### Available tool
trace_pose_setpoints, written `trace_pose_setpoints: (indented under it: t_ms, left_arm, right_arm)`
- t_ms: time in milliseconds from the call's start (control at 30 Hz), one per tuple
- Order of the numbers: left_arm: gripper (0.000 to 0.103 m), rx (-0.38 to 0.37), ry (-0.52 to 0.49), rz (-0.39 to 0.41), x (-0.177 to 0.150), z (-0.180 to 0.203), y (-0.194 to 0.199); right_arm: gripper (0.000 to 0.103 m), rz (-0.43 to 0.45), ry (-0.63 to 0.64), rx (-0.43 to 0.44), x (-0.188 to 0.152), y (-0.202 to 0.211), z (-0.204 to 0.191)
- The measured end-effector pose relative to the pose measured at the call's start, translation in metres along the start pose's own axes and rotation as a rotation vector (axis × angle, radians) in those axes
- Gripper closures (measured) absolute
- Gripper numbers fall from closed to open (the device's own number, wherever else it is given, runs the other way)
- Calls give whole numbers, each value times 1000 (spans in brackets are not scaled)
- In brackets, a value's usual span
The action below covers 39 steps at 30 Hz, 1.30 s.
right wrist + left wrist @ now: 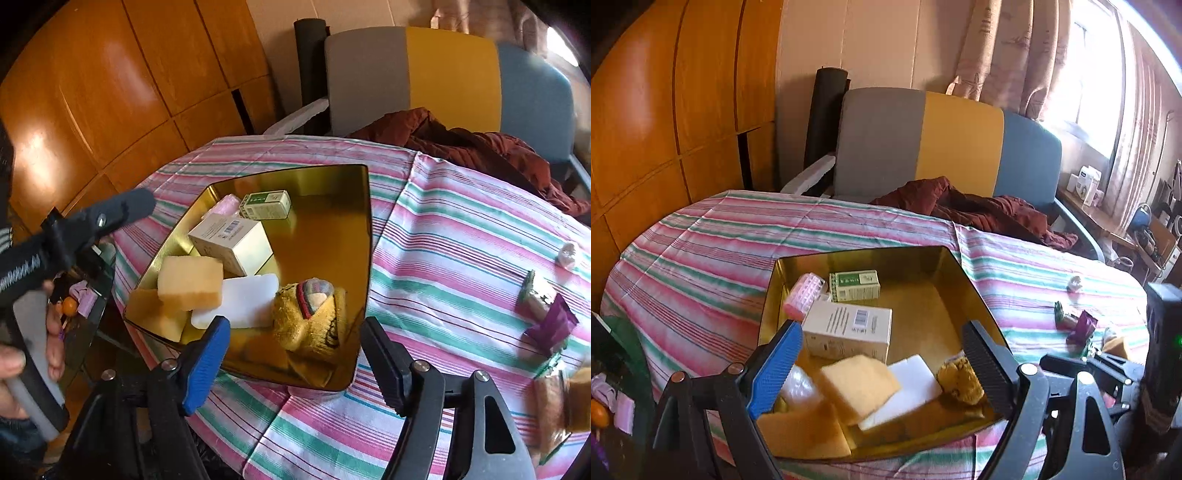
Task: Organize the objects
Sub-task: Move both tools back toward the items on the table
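A gold tray (923, 306) (325, 236) sits on the striped tablecloth. It holds a white barcode box (849, 328), a green-and-white box (855, 284), a pink roller (805, 295), a yellow sponge (857, 384) (190, 282), a white sponge (912, 387) and a yellow plush cloth (310, 317). My left gripper (882, 326) hangs open over the tray's near side, nothing between its fingers. My right gripper (295, 321) is open above the plush cloth, which lies in the tray and is not gripped. A hand (22, 354) holds the left gripper's handle.
Loose on the cloth to the right lie a purple wrapper (550, 325), a green packet (532, 291), a small pale item (569, 254) and another sponge (580, 402). A maroon garment (979, 206) and a chair (923, 140) stand behind. A glass side table (624, 350) is left.
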State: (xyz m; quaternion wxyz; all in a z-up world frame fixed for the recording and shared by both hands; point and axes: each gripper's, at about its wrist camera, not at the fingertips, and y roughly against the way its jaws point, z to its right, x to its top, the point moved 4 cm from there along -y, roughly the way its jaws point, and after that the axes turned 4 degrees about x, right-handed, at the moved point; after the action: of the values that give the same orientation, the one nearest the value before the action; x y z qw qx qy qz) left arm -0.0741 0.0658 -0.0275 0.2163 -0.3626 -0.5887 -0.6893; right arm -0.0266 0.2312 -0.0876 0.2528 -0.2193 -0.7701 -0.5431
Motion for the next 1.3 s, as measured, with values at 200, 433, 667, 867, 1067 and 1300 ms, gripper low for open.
trace_pose_setpoints:
  t_ms: [200,433,667,867,1067,1300]
  left_arm:
    - [13,-9,-22,-11,-8,7,3]
    - [13,-38,-69,-24,-14,25,4]
    - [13,-74,-124,-41,-19,47,2]
    - [13,-101,-167,-54,-22,65,0]
    - [13,-124,-211,-67,-25,83,-2]
    - [13,-161,-258,-76,-26,106,-4]
  right_arm:
    - [29,25,-18,-22,-1,9,8]
    - [27,48,-55,-52,-5,21,25]
    - [27,77,-109,-97,-7,37,52]
    - [26,109,-166,-143,-11,55,81]
    - [26,130,-215,-190,-17,72,106]
    - [25,156,-277,-254,-29,97,140]
